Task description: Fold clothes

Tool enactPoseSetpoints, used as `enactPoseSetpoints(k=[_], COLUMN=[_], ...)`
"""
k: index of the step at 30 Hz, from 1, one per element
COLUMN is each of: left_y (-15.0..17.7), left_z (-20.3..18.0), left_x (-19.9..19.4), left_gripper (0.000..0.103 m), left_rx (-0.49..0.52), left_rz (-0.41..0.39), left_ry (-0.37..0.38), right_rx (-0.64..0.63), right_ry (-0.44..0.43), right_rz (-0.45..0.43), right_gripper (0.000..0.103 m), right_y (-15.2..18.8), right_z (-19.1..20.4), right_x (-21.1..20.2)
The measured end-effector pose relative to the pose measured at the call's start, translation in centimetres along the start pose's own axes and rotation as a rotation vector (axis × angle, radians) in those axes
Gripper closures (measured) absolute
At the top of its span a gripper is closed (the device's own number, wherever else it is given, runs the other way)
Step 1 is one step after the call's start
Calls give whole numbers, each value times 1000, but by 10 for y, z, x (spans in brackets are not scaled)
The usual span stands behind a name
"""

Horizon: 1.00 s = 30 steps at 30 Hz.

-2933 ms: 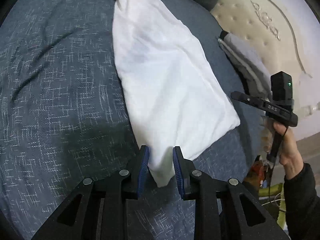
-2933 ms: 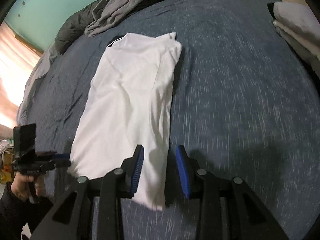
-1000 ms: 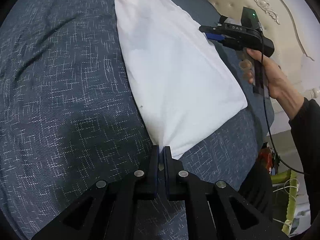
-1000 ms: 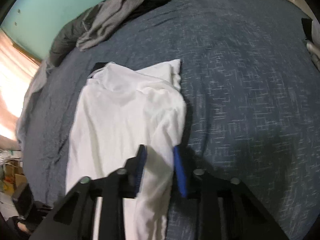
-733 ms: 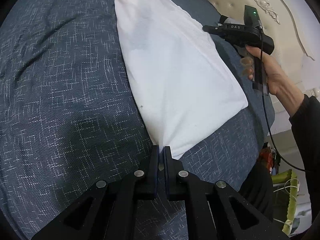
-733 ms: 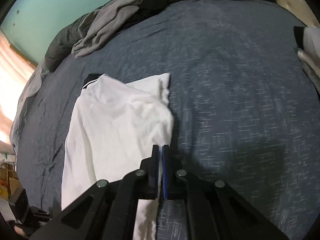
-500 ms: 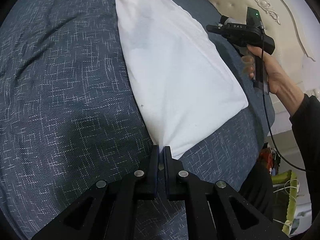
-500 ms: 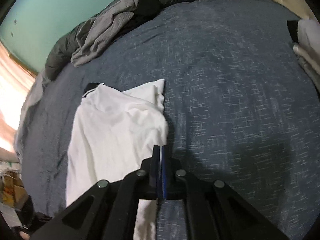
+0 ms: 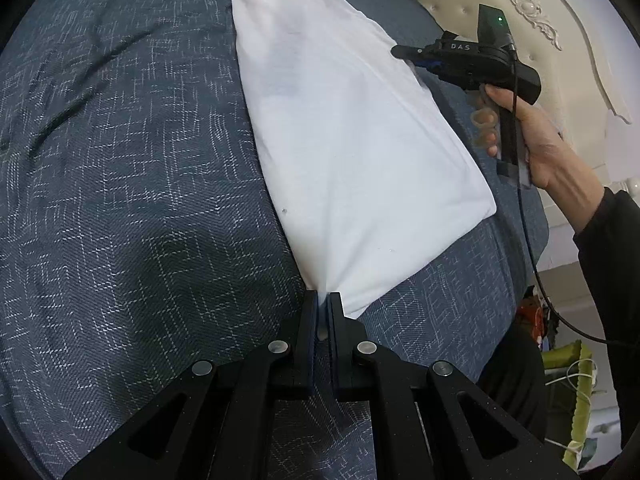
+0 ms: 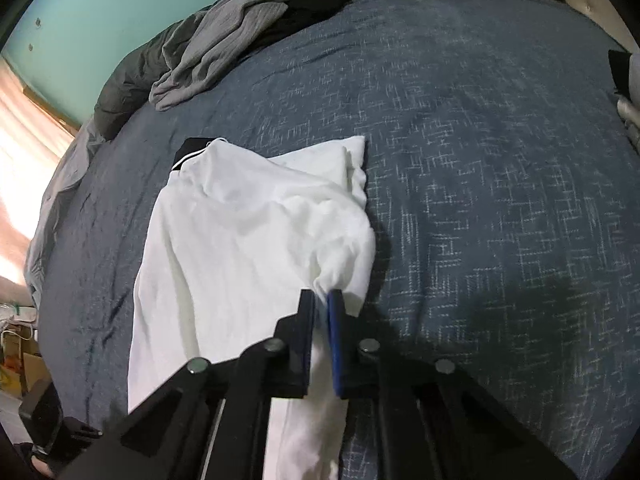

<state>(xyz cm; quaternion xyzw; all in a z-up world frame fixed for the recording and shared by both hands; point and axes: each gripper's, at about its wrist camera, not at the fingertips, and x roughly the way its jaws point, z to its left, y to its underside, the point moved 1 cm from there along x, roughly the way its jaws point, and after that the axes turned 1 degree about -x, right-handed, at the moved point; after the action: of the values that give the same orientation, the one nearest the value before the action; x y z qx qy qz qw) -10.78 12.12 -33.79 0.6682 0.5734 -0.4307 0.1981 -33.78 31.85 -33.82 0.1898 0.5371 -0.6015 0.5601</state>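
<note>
On a blue bed (image 9: pixel 120 200) lies a white shirt (image 9: pixel 352 128), folded lengthwise, its dark collar (image 10: pixel 188 152) at the far end. At the near corner of the hem, the left gripper (image 9: pixel 322 308) has its jaws pressed together on a pinch of the cloth, which puckers toward them. The right gripper (image 10: pixel 321 304) is clamped on the shirt's right edge, partway along, with a bunched fold of white fabric caught between its narrow jaws and lifted slightly. The left view shows a hand (image 9: pixel 532 136) holding that gripper beside the shirt. Grey clothes (image 10: pixel 224 44) are heaped at the bed's far edge.
</note>
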Motion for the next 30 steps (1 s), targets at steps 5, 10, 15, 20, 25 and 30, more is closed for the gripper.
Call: enactPoseSetpoints(k=[5, 10, 15, 20, 25, 30], left_y=[6, 14, 15, 9, 4, 10], left_z=[14, 17, 16, 16, 12, 30], left_x=[0, -4, -4, 2, 8, -14], left_gripper=[99, 99, 99, 99, 99, 99], left_rx=[-3, -2, -2, -5, -21, -22], left_rz=[2, 8, 11, 12, 10, 10], left_ry=[8, 7, 6, 2, 6, 2], right_rx=[40, 77, 60, 90, 6, -79], right_ry=[28, 40, 40, 70, 31, 16], right_rz=[-53, -53, -46, -76, -44, 41], right_gripper=[99, 101, 100, 100, 100, 100], right_y=[-5, -6, -7, -4, 7, 30], right_z=[-13, -23, -19, -24, -8, 15], right_x=[-10, -10, -9, -26, -37, -40])
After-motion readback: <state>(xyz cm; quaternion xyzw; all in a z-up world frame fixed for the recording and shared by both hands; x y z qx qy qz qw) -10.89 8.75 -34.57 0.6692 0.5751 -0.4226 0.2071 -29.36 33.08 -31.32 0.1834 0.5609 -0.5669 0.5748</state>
